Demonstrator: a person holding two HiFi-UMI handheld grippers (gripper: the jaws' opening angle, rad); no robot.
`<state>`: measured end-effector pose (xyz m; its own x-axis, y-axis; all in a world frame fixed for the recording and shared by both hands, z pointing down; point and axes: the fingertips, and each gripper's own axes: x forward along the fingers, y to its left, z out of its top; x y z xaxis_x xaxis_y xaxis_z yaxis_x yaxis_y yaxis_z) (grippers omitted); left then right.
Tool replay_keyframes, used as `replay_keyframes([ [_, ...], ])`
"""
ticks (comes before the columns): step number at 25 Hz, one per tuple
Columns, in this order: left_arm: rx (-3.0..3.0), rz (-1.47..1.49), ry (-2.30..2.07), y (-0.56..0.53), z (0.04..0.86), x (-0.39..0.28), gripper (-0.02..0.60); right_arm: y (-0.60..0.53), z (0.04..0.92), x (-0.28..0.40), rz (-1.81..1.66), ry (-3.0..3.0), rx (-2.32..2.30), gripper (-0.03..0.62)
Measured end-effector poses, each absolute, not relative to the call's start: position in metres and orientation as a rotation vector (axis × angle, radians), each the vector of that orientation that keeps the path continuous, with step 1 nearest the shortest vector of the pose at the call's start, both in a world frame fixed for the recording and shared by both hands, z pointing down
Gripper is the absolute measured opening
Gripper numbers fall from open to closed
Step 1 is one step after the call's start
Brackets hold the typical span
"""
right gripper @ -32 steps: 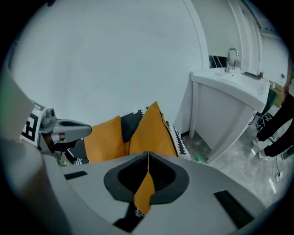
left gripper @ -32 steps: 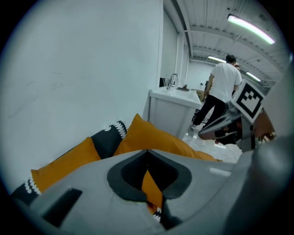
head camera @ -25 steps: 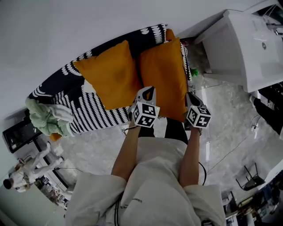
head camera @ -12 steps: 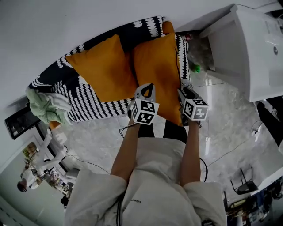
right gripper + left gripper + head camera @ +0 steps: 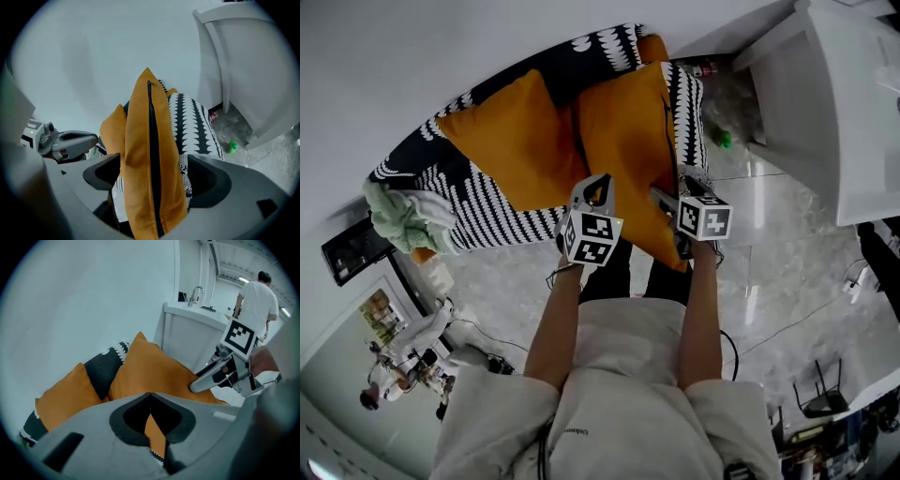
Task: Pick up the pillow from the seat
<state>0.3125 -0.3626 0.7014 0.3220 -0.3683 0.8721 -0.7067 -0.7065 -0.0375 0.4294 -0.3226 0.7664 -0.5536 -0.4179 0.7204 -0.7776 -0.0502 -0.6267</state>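
Observation:
Two orange pillows lean on a black-and-white patterned seat point(image 5: 502, 220). The nearer pillow point(image 5: 628, 141) stands on edge, and its lower corner reaches past the seat's front. In the right gripper view its zipped edge point(image 5: 150, 140) runs straight between my right gripper point(image 5: 153, 176), whose jaws are opening and stand beside the fabric without pressing it. My left gripper point(image 5: 602, 180) is shut, tips against that pillow's left face point(image 5: 150, 371). A sliver of orange shows in its slit; I cannot tell whether fabric is pinched. The second pillow point(image 5: 511, 141) lies to the left.
A white cabinet point(image 5: 834, 103) stands right of the seat, with a small green object point(image 5: 724, 139) on the marble floor beside it. A green-and-white cloth heap point(image 5: 408, 220) lies on the seat's left end. A person in white point(image 5: 255, 305) stands beyond the counter.
My right gripper's jaws have opened and now straddle the nearer pillow's edge. Both grippers sit a little further left and higher in the view.

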Motion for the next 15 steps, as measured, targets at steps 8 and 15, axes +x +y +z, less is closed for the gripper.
replay_keyframes([
  [8, 2.191, 1.345, -0.967, -0.348, 0.713, 0.314, 0.008, -0.314, 0.796, 0.399, 1.763, -1.874, 1.129, 0.491],
  [15, 2.164, 1.338, -0.988, -0.344, 0.723, 0.313, 0.008, -0.306, 0.827, 0.379, 1.734, -1.785, 1.057, 0.502],
])
